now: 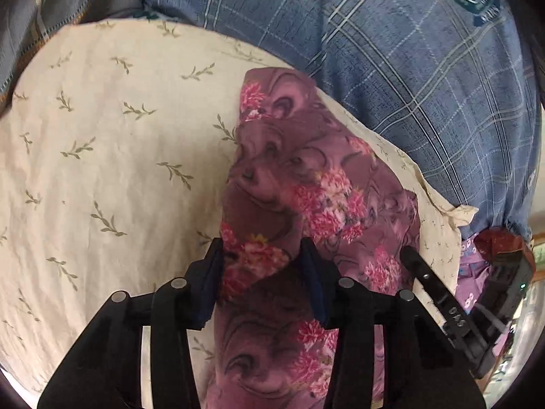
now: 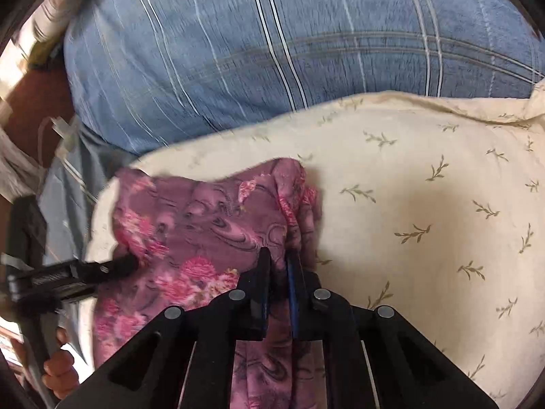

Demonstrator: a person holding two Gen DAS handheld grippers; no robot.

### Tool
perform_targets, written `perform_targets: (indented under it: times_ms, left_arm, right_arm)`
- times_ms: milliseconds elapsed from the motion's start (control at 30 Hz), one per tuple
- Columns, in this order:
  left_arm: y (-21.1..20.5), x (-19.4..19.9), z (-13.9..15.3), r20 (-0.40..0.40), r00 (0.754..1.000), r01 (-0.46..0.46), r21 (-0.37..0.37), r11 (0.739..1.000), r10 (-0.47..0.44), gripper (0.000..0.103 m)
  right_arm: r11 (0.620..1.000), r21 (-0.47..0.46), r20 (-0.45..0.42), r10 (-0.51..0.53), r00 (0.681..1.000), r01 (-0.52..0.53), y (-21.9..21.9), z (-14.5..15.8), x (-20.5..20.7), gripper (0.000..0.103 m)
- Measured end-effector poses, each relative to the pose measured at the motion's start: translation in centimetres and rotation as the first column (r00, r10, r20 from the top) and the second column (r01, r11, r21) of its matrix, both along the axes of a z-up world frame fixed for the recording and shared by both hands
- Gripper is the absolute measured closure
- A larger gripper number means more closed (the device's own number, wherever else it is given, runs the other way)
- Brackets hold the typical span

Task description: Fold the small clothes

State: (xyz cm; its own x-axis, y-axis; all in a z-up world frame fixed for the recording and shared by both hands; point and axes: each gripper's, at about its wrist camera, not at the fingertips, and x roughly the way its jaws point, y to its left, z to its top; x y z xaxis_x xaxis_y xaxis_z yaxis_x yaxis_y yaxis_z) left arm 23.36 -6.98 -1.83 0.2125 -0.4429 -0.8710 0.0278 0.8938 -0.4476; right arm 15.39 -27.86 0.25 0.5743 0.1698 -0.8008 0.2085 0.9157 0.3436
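A purple cloth with pink flowers (image 1: 299, 184) lies bunched on a cream sheet with leaf sprigs (image 1: 102, 143). My left gripper (image 1: 262, 255) straddles a fold of the cloth with its jaws apart and cloth between the pads. My right gripper (image 2: 279, 266) is shut on a raised ridge of the same cloth (image 2: 204, 225). The right gripper's fingers (image 1: 419, 269) show at the cloth's right edge in the left wrist view. The left gripper's fingers (image 2: 112, 267) show at the cloth's left edge in the right wrist view.
The person in a blue checked shirt (image 1: 408, 51) stands right behind the cream sheet's edge (image 2: 408, 102). The sheet (image 2: 442, 221) spreads wide to the right of the cloth. A hand (image 2: 58, 368) holds the left gripper's handle at lower left.
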Motion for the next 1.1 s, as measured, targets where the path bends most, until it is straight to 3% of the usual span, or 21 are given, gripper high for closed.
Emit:
perform_targets:
  times_ms: [200, 267, 367, 500, 667, 833, 967, 1100]
  left_arm:
    - [2.5, -2.8, 3.3, 0.072, 0.997, 0.023, -0.018, 1.0, -0.021, 0.058]
    - [3.9, -3.5, 3.5, 0.077, 0.997, 0.03, -0.042, 0.999, -0.027, 0.052]
    - [4.4, -4.8, 3.0, 0.067, 0.997, 0.05, -0.083, 0.995, -0.045, 0.05]
    - [3.7, -7.8, 3.1, 0.14, 0.989, 0.047, 0.035, 0.998, -0.051, 0.05]
    - [2.2, -10.9, 2.5, 0.157, 0.983, 0.09, 0.042, 0.995, -0.095, 0.049]
    - [1.0, -12.5, 3.1, 0.21, 0.968, 0.112, 0.122, 0.986, -0.136, 0.049]
    - [0.7, -12.8, 3.0, 0.229, 0.962, 0.118, 0.15, 0.982, -0.151, 0.049]
    - [0.5, -12.8, 2.8, 0.228, 0.962, 0.116, 0.157, 0.981, -0.15, 0.048]
  right_arm:
    - [0.998, -0.05, 0.05, 0.042, 0.998, -0.04, 0.6, 2.8, -3.8, 0.087]
    - [0.999, -0.022, 0.062, 0.042, 0.997, -0.041, 0.6, 3.0, -5.4, 0.071]
    - [0.998, 0.037, 0.06, 0.043, 0.997, -0.045, 0.2, 2.3, -7.5, 0.062]
    - [0.998, 0.044, 0.045, 0.051, 0.998, -0.053, 0.8, 1.4, -9.7, 0.062]
    - [0.994, 0.078, 0.016, 0.079, 0.997, -0.08, 1.8, -0.1, -11.8, 0.05]
    - [0.995, 0.042, 0.028, 0.084, 0.996, -0.085, 2.6, -0.3, -12.9, 0.055]
    - [0.993, -0.053, 0.038, 0.11, 0.993, -0.108, 3.7, 0.2, -13.6, 0.071]
    - [0.988, -0.114, 0.008, 0.109, 0.994, -0.108, 4.3, -0.5, -13.1, 0.071]
